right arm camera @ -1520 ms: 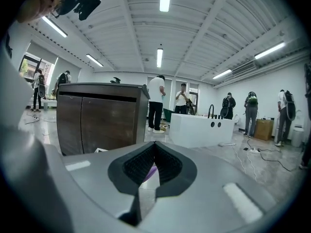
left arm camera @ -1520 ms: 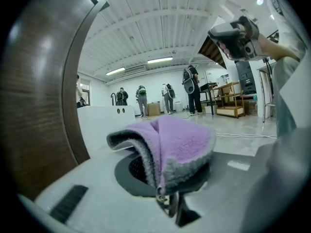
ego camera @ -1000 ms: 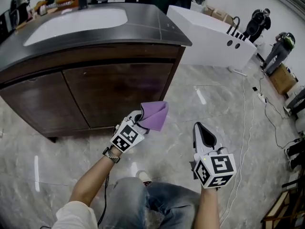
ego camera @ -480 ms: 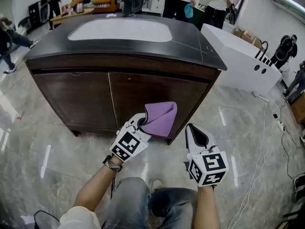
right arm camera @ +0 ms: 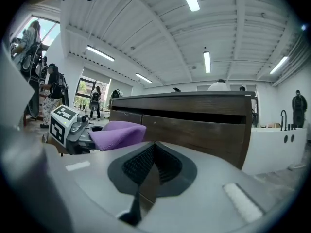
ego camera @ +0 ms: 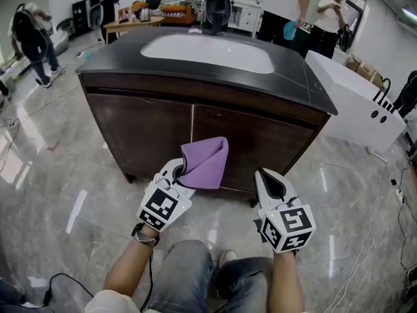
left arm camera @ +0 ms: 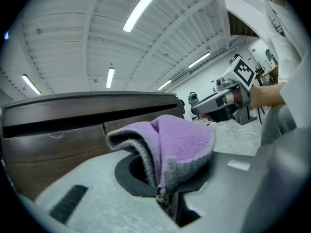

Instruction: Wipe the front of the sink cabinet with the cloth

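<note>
The sink cabinet has swung from 10 o'clock to square at 12, so wiping looks ready to begin. The left gripper clamps the cloth before its doors; the right gripper is closed and empty.

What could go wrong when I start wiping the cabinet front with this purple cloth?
The left gripper pinches the cloth only by a folded edge, with most bunched loose past the jaws; dragging across the cabinet door might pull it free. The hard jaws could also scrape the dark wood. The right gripper, shut and empty, is close by and may bump the door.
</note>
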Tool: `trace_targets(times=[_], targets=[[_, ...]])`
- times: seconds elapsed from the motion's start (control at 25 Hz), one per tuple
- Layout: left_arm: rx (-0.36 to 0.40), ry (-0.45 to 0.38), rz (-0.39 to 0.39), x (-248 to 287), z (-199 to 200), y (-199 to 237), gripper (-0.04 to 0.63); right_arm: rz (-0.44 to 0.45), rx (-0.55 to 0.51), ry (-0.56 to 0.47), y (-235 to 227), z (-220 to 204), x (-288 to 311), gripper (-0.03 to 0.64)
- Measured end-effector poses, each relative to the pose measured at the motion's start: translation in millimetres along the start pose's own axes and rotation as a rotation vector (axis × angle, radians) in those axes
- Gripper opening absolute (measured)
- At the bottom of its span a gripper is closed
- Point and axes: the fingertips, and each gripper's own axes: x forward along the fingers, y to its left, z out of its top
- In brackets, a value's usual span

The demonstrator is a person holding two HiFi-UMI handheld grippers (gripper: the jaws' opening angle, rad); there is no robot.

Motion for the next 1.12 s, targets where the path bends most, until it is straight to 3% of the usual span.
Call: trace_targets(times=[0.24, 0.48, 1.12], targets=[[-0.025, -0.004, 0.093, -50, 4, 18, 0.052, 0.067, -0.021, -0.024, 33, 13, 9, 0.008], [-0.047, -0.01, 0.146, -74, 5, 29, 0.052, 0.079, -0.088, -0.023, 57, 18, 2, 0.006], [-0.016, -0.01, 0.086, -83, 25, 19, 0.052, 0.057, -0.137, -0.013, 66, 20, -3, 0.006]])
